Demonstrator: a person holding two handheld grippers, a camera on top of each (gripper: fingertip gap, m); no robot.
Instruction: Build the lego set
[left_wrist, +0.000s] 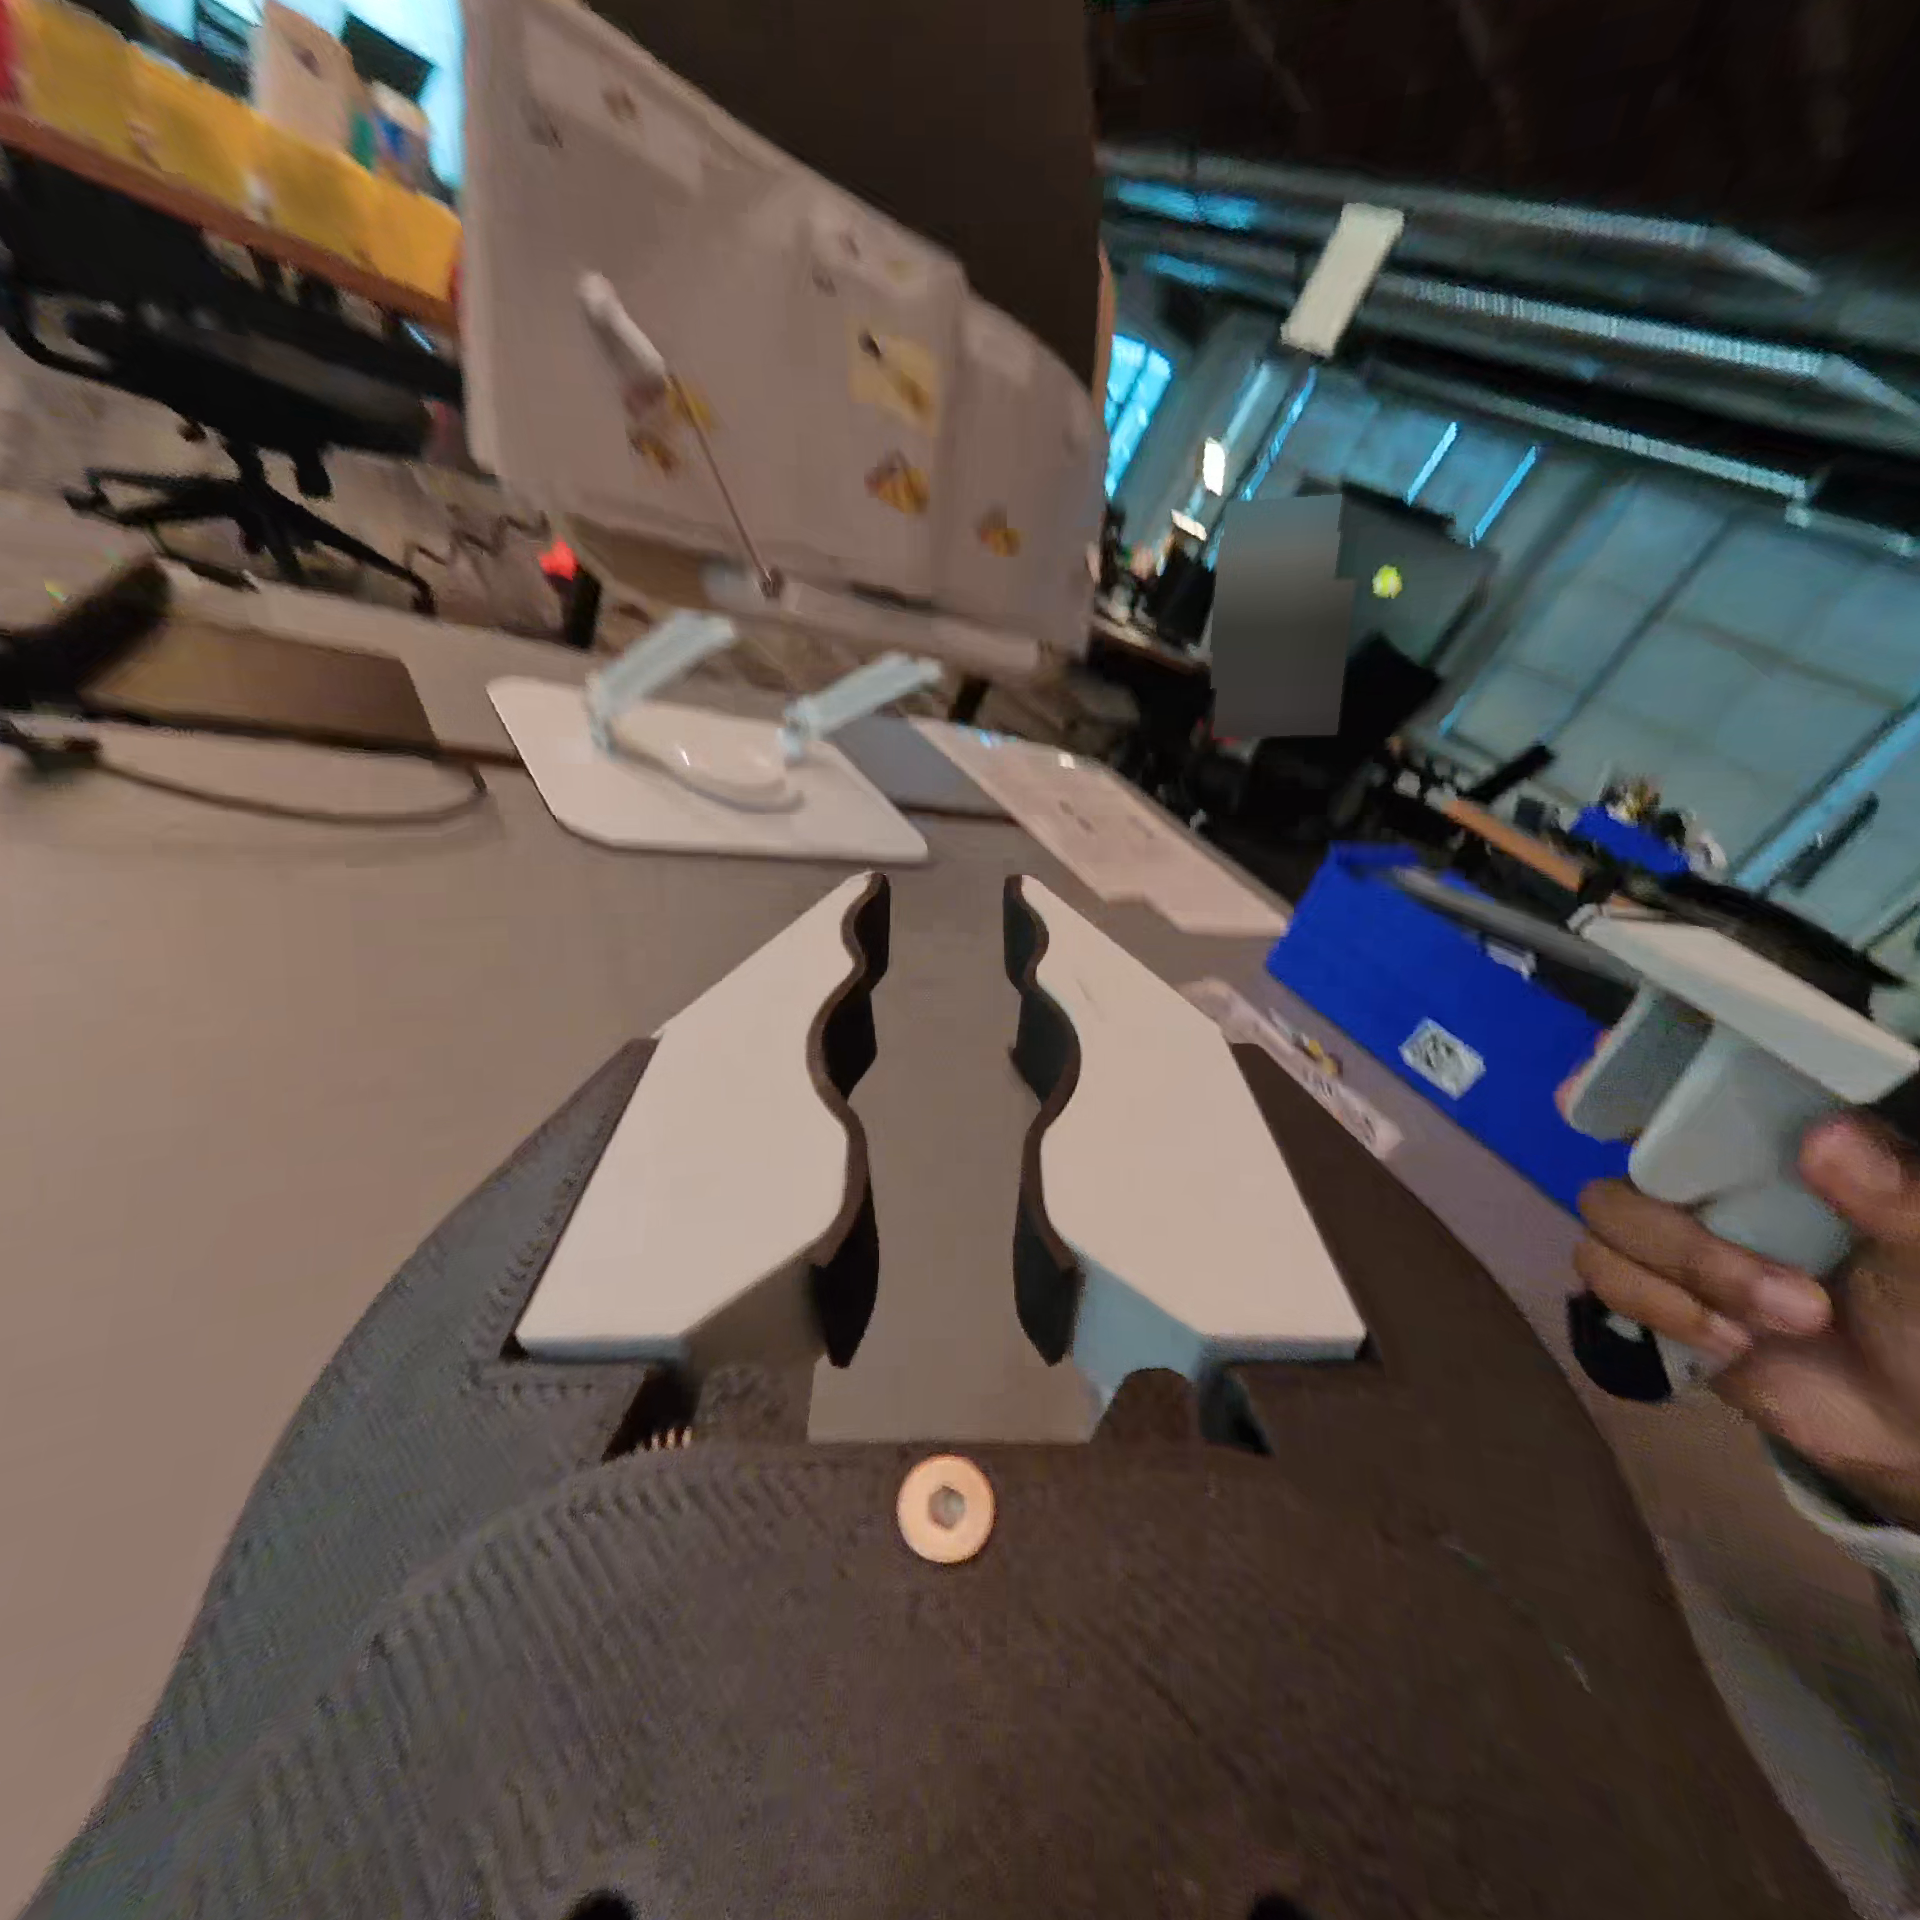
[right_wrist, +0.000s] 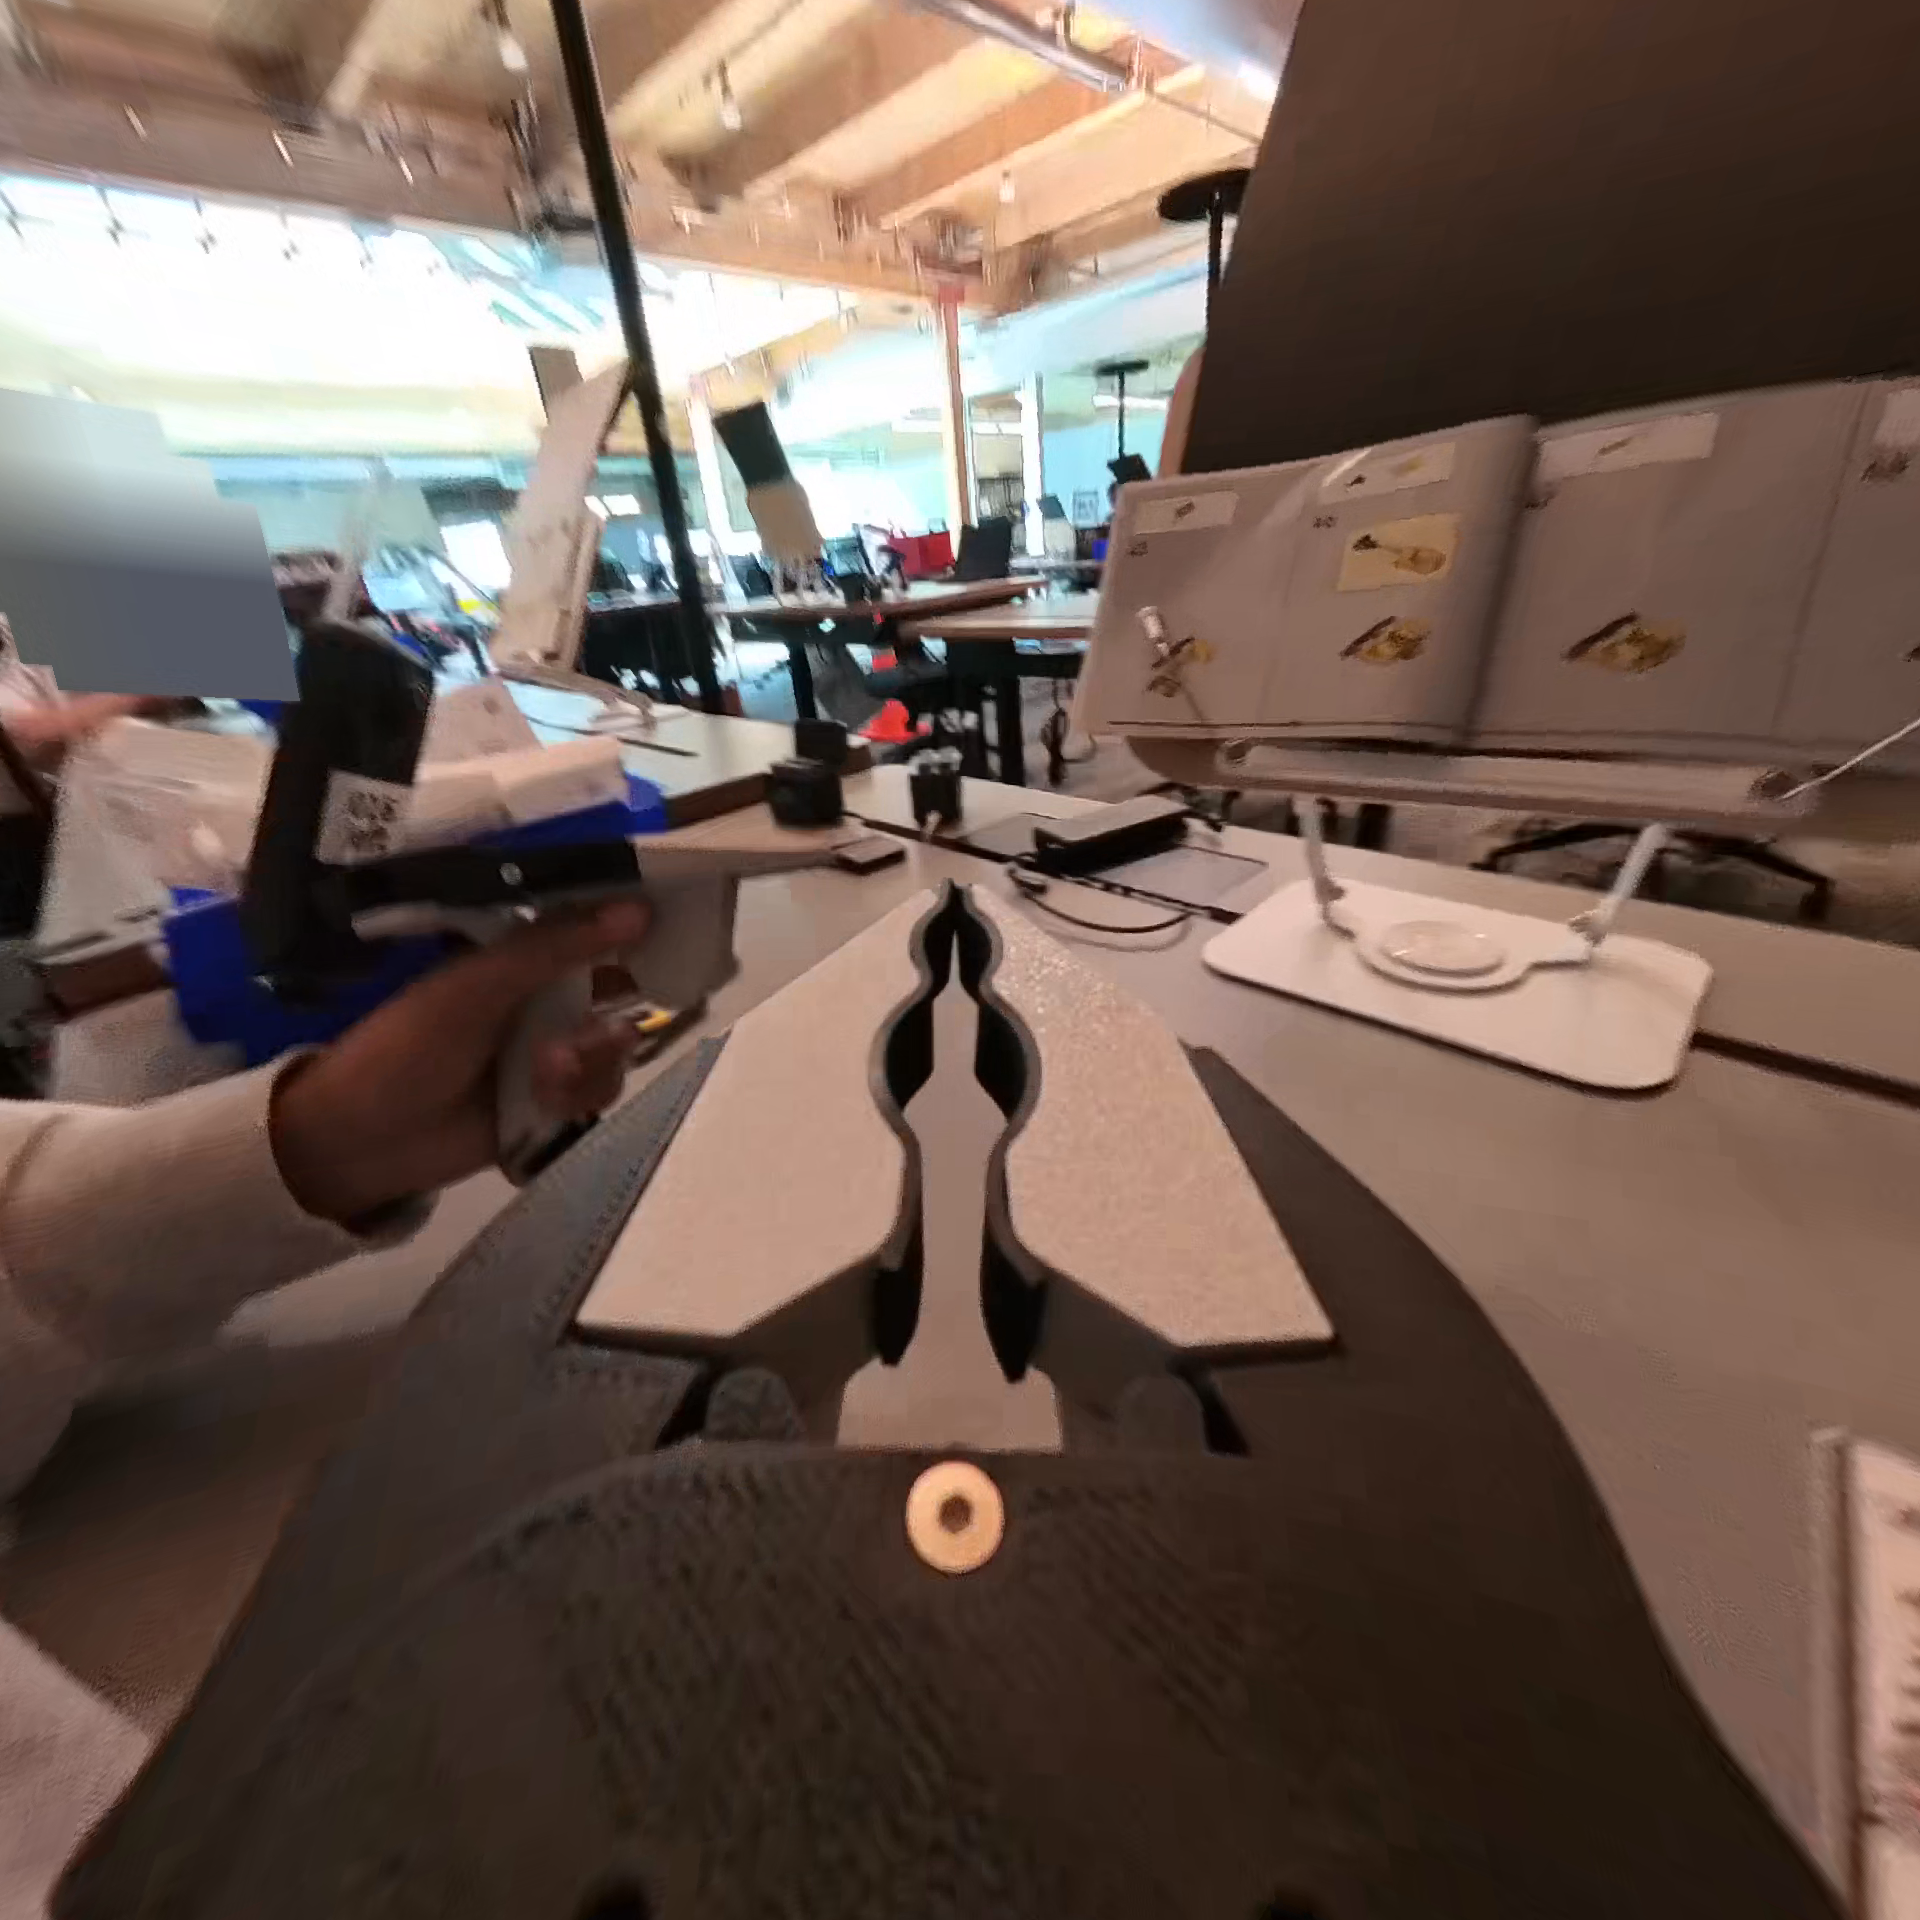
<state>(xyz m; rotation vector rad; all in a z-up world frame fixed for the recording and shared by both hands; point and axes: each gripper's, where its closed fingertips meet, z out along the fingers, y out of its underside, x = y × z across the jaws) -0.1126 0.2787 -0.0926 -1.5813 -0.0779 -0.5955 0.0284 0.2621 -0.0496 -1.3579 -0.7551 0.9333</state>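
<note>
The left gripper is spread with nothing inside, the right gripper looks pressed together, though blurry, above the gray table.

Free room and obstacles, taken from the white book stand. The grey table lies bare in front of the stand, a broad open lane. On the stand an open instruction booklet rises as a wall behind. Left of the stand, a black power brick and its cable cross the surface. Right of the stand, printed sheets lie flat; beyond them a blue bin blocks the table edge.
</note>
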